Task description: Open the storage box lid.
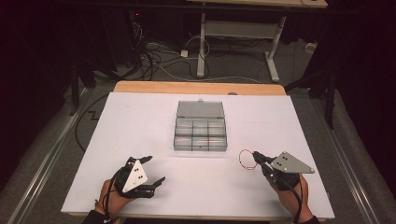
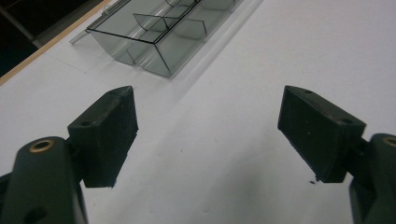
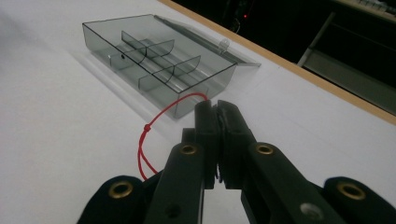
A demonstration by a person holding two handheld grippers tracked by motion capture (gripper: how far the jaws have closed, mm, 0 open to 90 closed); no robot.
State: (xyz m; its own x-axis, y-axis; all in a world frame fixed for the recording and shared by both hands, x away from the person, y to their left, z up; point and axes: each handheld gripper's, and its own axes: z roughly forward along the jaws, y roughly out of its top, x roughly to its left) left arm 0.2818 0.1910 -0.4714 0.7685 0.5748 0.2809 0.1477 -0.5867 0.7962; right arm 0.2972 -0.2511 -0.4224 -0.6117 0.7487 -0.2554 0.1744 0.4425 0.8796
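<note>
A clear grey compartment box (image 1: 200,134) with its lid laid open behind it sits at the middle of the white table; it also appears as the box (image 3: 159,60) and the box (image 2: 154,32). A thin red string loop (image 1: 246,158) hangs from my right gripper (image 1: 258,157), which is shut on it just right of the box's front corner. In the right gripper view the red string (image 3: 154,130) curls out left from the pressed-together jaws of the gripper (image 3: 215,109). My left gripper (image 1: 155,169) rests at the front left, open, with nothing between its fingers (image 2: 109,130).
The white table surface (image 1: 140,126) has a wooden strip (image 1: 196,87) along its far edge. Beyond it stand a desk frame (image 1: 205,37) and tangled cables (image 1: 154,56) on a dark floor.
</note>
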